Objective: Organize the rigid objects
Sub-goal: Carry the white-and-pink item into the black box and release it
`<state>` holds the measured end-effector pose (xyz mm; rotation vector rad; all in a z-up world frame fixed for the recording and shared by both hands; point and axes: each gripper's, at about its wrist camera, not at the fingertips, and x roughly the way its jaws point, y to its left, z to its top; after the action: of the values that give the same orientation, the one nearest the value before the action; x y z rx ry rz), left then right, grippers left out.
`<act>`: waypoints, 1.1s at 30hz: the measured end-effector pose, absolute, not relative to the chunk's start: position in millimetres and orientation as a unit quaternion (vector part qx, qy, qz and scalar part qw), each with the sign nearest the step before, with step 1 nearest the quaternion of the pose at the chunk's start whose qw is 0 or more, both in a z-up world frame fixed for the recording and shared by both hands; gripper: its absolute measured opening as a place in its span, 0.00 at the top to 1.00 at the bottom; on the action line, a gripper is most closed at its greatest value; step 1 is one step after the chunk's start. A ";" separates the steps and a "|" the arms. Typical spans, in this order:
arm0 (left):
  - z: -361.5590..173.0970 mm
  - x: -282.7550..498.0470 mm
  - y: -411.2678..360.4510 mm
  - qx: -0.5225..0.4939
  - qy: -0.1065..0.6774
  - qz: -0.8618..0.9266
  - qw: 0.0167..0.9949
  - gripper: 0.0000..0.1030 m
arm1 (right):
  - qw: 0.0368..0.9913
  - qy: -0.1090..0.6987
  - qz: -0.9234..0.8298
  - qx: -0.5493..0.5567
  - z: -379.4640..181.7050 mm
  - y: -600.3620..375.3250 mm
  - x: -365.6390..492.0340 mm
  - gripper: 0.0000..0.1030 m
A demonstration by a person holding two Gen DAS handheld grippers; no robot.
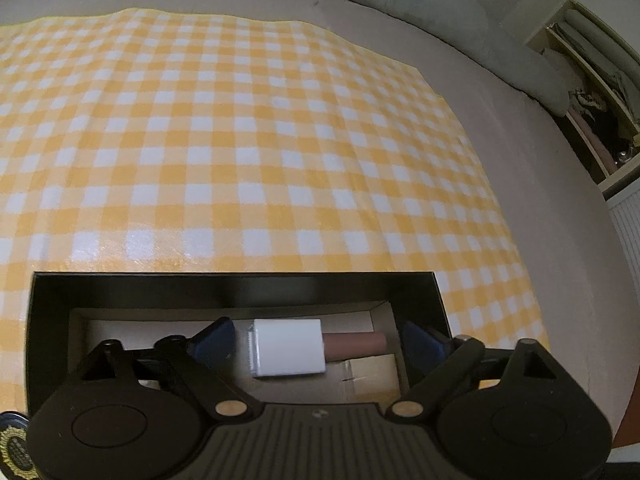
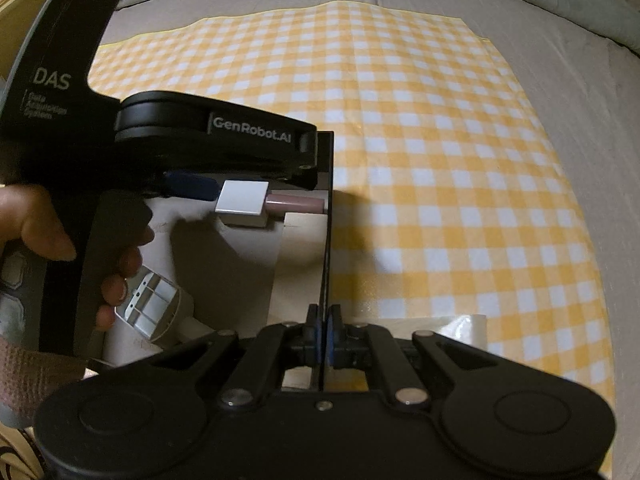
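Note:
A black box with a cardboard floor sits on the yellow checked cloth. My left gripper is open over the box, its blue pads either side of a pink tube with a white square cap that lies in the box. In the right wrist view the same tube lies just past the left gripper's blue pad. My right gripper is shut on the box's black right wall. A white ribbed plastic piece lies in the box's near left part.
The cloth covers a grey bed surface. A grey cushion edge runs along the far side. A wooden shelf unit stands at far right. A clear plastic bit lies on the cloth by my right gripper.

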<state>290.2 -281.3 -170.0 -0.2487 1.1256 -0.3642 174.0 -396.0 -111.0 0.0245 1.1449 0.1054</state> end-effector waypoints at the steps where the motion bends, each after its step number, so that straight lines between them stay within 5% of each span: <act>1: -169.0 289.9 -280.9 -0.114 0.529 -0.171 0.824 0.10 | 0.839 0.542 0.050 0.012 -111.0 -395.0 173.7 0.96; 33: -85.6 203.9 -204.3 -0.025 0.466 -0.206 0.860 0.00 | 0.843 0.534 0.045 -0.035 -114.6 -382.3 168.6 0.96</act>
<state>203.9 -204.3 -85.6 -0.0516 0.9777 -0.4320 168.6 -382.3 -114.6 -0.0730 1.1284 0.0940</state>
